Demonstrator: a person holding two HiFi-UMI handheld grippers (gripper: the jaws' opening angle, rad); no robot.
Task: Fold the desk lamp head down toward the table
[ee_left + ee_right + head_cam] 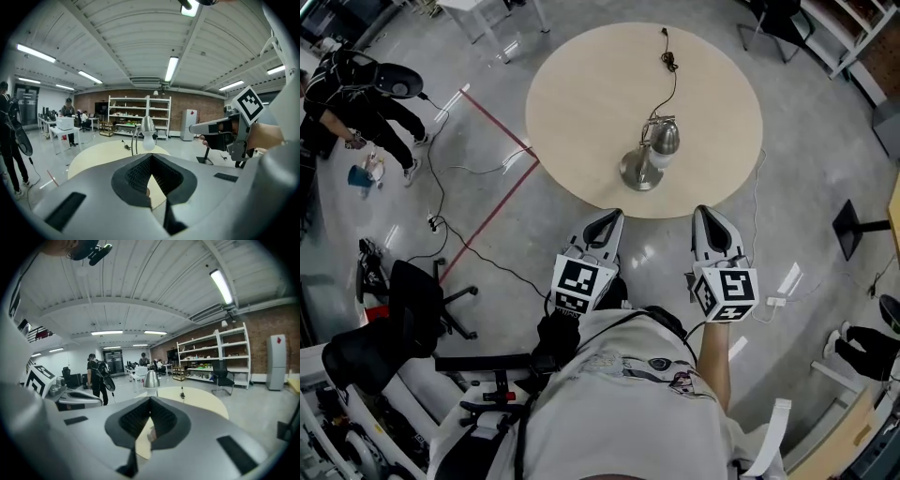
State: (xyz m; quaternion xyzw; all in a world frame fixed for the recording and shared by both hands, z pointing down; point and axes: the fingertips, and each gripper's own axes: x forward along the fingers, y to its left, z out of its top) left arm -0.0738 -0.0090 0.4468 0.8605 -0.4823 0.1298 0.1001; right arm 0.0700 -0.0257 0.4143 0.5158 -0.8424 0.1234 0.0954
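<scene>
Left gripper (pixel 607 221) and right gripper (pixel 706 217) empty, jaws together, short of lamp (pixel 649 157). Head (pixel 665 138) probably smooth metal on a stiff joint; grip it, steady base (pixel 637 172).

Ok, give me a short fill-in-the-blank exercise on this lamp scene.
The desk lamp stands on a table whose top is ___ in shape. Its head holds a white ___. The left gripper and right gripper hover short of the lamp, holding ___.
Missing words: round; bulb; nothing.
</scene>
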